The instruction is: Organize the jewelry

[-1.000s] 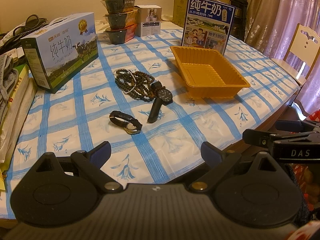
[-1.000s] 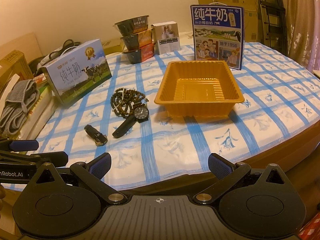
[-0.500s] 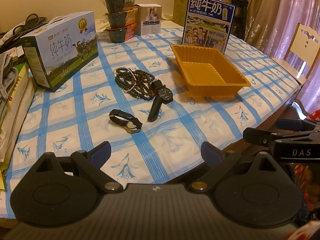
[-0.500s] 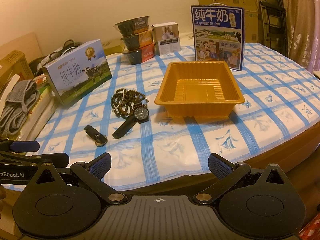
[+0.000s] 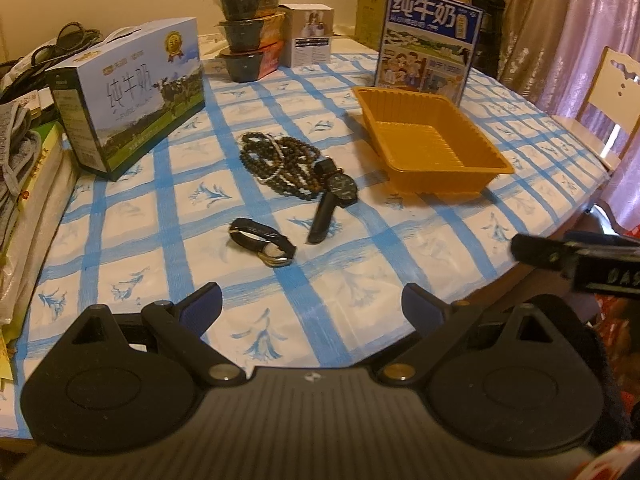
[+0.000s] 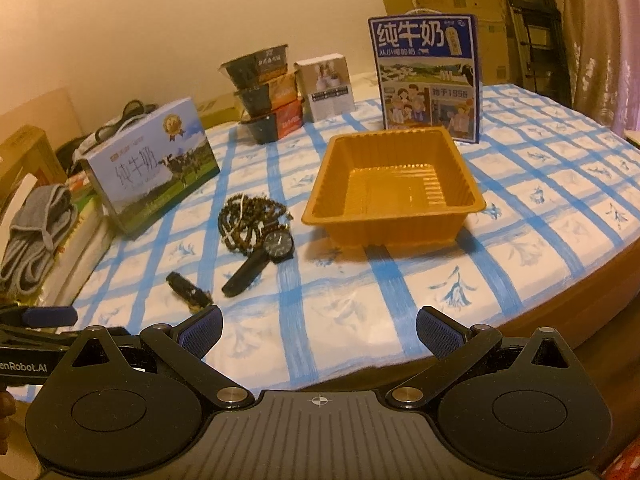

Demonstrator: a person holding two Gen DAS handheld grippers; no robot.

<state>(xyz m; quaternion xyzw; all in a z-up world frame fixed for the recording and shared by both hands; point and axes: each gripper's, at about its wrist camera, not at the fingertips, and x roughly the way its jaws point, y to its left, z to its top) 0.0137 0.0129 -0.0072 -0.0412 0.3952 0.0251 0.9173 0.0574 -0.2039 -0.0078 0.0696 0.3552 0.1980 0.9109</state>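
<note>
Left tool: its blue pads stand wide apart and hold nothing; it hangs low over the near edge of the bench, and in its own view it has edged slightly nearer the jewelry than a second ago.
Milk carton: at the far left, lying on its side, well clear of the work.
Small strap piece: nearest to the left tool, flat on the checked cloth, not yet touched.
Bead bracelets: a dark heap in the middle, lying just where it did a second ago.
Black watch: its dial touches the near right edge of the beads, its strap pointing toward the near edge.
Orange tray: right of the jewelry, apart from it, and empty.
Tall blue carton: upright just behind the tray.
Right tool: fingers spread wide, nothing between them, low at the near edge facing the tray.
Change: only a small advance by the tools; no piece has shifted.
Meaning for the task: nothing is sorted yet, so the work is likely at the approach to a first pickup, the strap piece or the watch being the closest candidates.
</note>
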